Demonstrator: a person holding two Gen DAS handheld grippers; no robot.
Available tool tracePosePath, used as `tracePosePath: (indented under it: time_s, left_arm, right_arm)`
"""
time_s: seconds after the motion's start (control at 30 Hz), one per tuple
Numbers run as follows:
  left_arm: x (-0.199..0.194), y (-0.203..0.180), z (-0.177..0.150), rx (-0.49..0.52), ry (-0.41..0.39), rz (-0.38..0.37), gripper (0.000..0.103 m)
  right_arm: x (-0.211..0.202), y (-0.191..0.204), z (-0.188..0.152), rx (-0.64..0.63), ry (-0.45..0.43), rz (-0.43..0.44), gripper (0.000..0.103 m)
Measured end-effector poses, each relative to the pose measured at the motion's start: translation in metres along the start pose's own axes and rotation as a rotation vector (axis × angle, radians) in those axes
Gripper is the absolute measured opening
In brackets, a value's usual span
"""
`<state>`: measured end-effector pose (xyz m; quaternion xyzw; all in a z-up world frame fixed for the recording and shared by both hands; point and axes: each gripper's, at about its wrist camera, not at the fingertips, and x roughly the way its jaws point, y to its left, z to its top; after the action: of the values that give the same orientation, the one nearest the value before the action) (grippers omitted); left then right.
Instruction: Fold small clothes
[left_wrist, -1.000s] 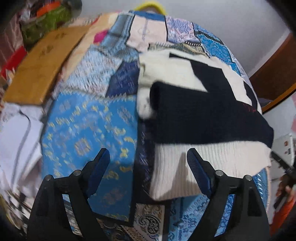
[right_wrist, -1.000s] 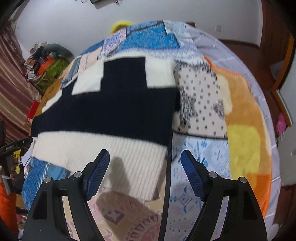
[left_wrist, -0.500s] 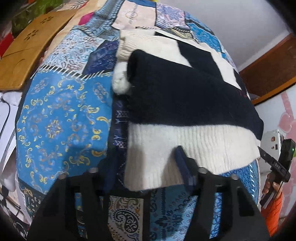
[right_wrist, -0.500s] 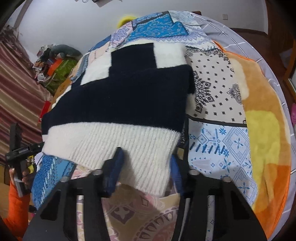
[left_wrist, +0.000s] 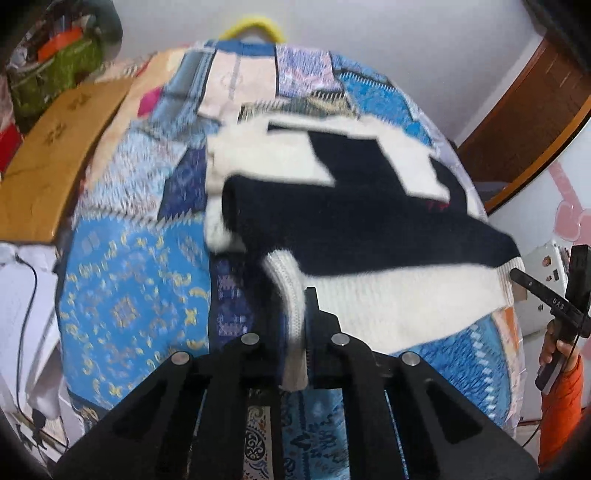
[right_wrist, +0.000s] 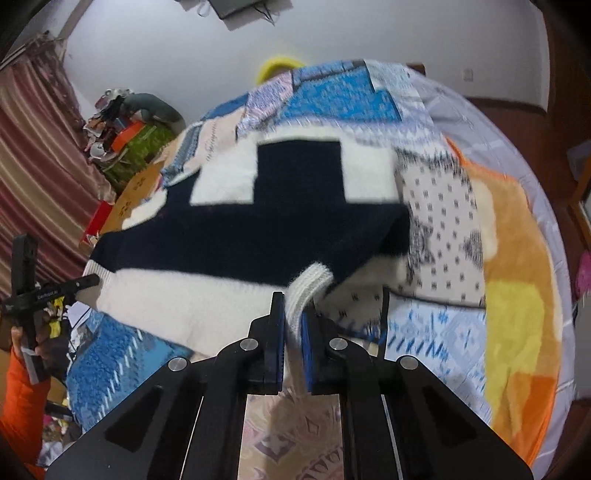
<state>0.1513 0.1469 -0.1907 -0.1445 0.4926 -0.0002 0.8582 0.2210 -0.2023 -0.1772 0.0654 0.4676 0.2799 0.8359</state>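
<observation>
The navy-and-cream knitted sweater (left_wrist: 354, 221) is lying on the patchwork-quilted bed (left_wrist: 129, 295), sleeves already tucked in, its cream ribbed hem nearest both cameras. The left claw (left_wrist: 301, 332) is pinching the hem's left corner, and the jaws have just been closing on it, so the rib is bunching into a thick roll between them. The right claw (right_wrist: 291, 328) is likewise pressed together on the hem's right corner (right_wrist: 310, 284), its jaws having just been closing too, with the white knit squeezed between the blue pads (right_wrist: 306, 332).

Both corners are starting to come off the quilt, which suggests the hem is being carried over toward the collar. The risk is that the soft, stretchy knit is slipping out of one narrow pinch, dropping a corner and skewing the fold. Uneven lifting would also be dragging the tucked sleeves loose, and the hem between the claws is likely to sag and crease.
</observation>
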Motion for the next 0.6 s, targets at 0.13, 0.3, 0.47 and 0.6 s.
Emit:
tracePosePath:
  time_s: [0.13, 0.3, 0.47, 0.6]
  left_arm:
    - [-0.015, -0.007, 0.018, 0.023, -0.059, 0.006, 0.007]
    - [-0.030, -0.018, 0.043, 0.050, -0.128, 0.008, 0.007]
    - [-0.036, -0.029, 0.069, 0.078, -0.171, 0.023, 0.007]
    - [-0.033, -0.030, 0.090, 0.076, -0.188, 0.036, 0.007]
  right_arm:
    - [-0.012, 0.010, 0.019, -0.038, -0.067, -0.006, 0.007]
    - [-0.018, 0.018, 0.045, -0.071, -0.129, -0.024, 0.007]
    - [-0.016, 0.018, 0.069, -0.083, -0.168, -0.055, 0.007]
    - [-0.013, 0.012, 0.091, -0.075, -0.201, -0.078, 0.007]
